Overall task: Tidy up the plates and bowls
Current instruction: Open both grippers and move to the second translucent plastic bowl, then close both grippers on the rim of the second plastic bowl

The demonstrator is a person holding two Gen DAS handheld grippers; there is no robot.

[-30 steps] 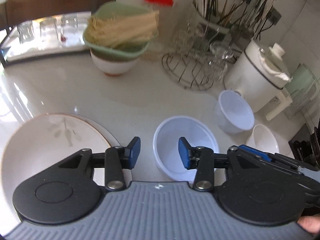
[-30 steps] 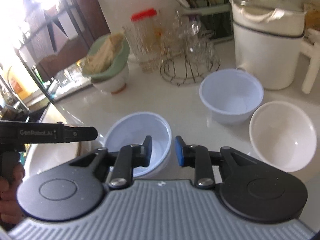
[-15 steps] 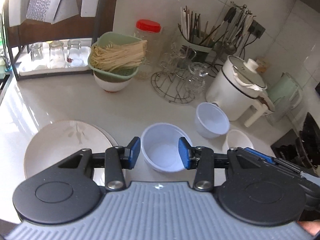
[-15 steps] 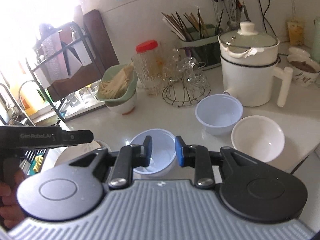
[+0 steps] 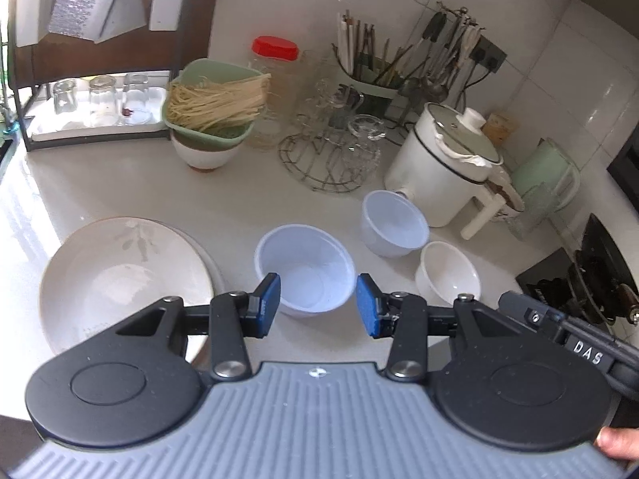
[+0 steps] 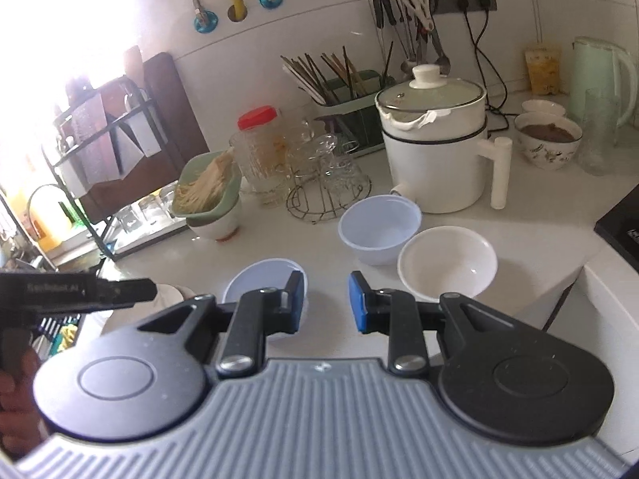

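Observation:
A large white plate (image 5: pixel 120 275) with a faint leaf print lies on the pale counter at the left. To its right sits a pale blue bowl (image 5: pixel 305 271) (image 6: pixel 259 279), then a second pale blue bowl (image 5: pixel 393 223) (image 6: pixel 379 227) and a white bowl (image 5: pixel 447 275) (image 6: pixel 447 263). All stand upright and apart. My left gripper (image 5: pixel 317 307) hovers well above the nearer blue bowl, open and holding nothing. My right gripper (image 6: pixel 323 303) hangs high between the near blue bowl and the white bowl; its jaws stand a little apart with nothing in the gap.
Behind the bowls stand a green basket of dry noodles (image 5: pixel 211 107) on a white bowl, a wire rack of glasses (image 5: pixel 331 155) and a white electric pot (image 5: pixel 443 159). A bowl of brown food (image 6: pixel 547 139) and a green kettle (image 6: pixel 599 76) sit far right. The counter edge (image 6: pixel 559 291) drops off on the right.
Both grippers have risen and drawn back from the counter, so the bowls and plate look smaller and more of the wall shows. Neither jaw gap has changed.

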